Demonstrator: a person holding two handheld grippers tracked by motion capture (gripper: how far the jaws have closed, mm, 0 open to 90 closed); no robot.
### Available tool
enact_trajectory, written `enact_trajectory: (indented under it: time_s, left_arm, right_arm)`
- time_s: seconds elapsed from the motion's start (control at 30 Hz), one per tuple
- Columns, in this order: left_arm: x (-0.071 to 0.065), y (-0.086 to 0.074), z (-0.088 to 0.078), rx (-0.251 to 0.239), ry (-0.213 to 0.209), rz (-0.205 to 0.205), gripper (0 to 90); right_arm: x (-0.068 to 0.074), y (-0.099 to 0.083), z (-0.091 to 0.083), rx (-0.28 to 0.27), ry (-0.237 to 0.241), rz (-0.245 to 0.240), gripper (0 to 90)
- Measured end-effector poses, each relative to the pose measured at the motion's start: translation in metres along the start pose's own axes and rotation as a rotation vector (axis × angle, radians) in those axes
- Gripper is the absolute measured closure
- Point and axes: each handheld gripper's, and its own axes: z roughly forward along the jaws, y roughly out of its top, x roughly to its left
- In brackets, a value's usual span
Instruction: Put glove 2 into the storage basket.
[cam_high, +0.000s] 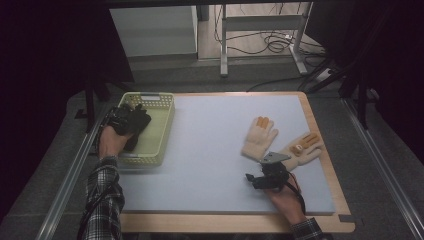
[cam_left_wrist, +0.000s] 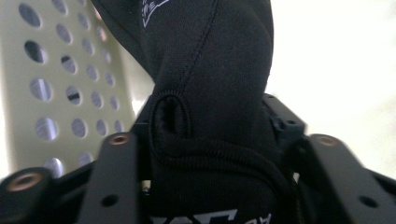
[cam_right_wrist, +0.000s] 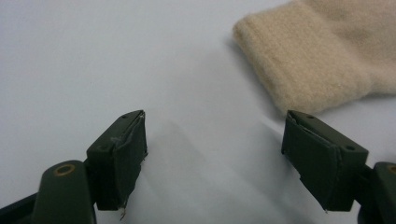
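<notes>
L gripper (cam_high: 131, 120) clamps black fabric glove (cam_left_wrist: 210, 93) over pale green perforated plastic basket (cam_high: 162, 131); R gripper (cam_right_wrist: 215, 158) jaws spread, empty, near beige knit glove (cam_right_wrist: 322, 51).

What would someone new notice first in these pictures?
The left tongs clamp a black fabric glove over the pale yellow perforated plastic basket at the table's left. Two beige knitted gloves with orange fingertips lie on the grey mat at right, near the open right tongs.
</notes>
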Motion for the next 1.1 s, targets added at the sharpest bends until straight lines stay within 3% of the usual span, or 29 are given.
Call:
enact_trajectory:
  time_s: [0.1, 0.2, 0.4, 0.47, 0.53, 0.67, 0.73, 0.8, 0.87, 0.97, 1.1]
  left_arm:
    - [-0.001, 0.001, 0.001, 0.016, 0.025, 0.005, 26.1]
    - [0.0, 0.0, -0.005, 0.011, 0.014, 0.0, 14.8]
    - [0.008, -0.004, -0.032, -0.08, -0.047, -0.029, 9.3]
    - [0.008, -0.005, -0.039, -0.114, -0.072, -0.029, 12.7]
    - [0.005, -0.005, -0.043, -0.133, -0.113, -0.017, 24.8]
    - [-0.007, -0.002, -0.036, -0.102, -0.174, 0.025, 48.9]
    - [-0.013, 0.001, -0.027, -0.064, -0.17, 0.047, 57.2]
    - [-0.016, 0.004, -0.018, -0.015, -0.138, 0.066, 61.8]
    - [-0.016, 0.005, -0.012, 0.006, -0.13, 0.054, 63.9]
    - [-0.013, 0.007, -0.007, 0.013, -0.079, 0.04, 67.5]
    - [-0.012, 0.005, -0.006, 0.0, -0.099, 0.025, 66.6]
  right_arm:
    - [0.0, 0.0, 0.0, 0.0, 0.0, 0.0, 22.1]
    - [0.0, 0.0, 0.0, 0.0, 0.0, 0.0, 22.1]
    - [0.0, 0.0, 0.0, 0.0, 0.0, 0.0, 22.0]
    - [0.0, 0.0, 0.0, 0.001, 0.0, 0.0, 22.1]
    - [0.0, 0.0, 0.0, 0.001, 0.0, 0.0, 22.1]
    - [0.0, 0.0, 0.0, 0.001, 0.0, 0.0, 22.0]
    - [0.0, 0.0, 0.0, 0.001, 0.0, 0.0, 22.0]
    - [0.0, 0.0, 0.0, 0.0, 0.0, 0.0, 22.1]
    - [0.0, 0.0, 0.0, 0.0, 0.0, 0.0, 22.0]
    - [0.0, 0.0, 0.0, 0.0, 0.0, 0.0, 22.1]
    - [0.0, 0.0, 0.0, 0.0, 0.0, 0.0, 22.1]
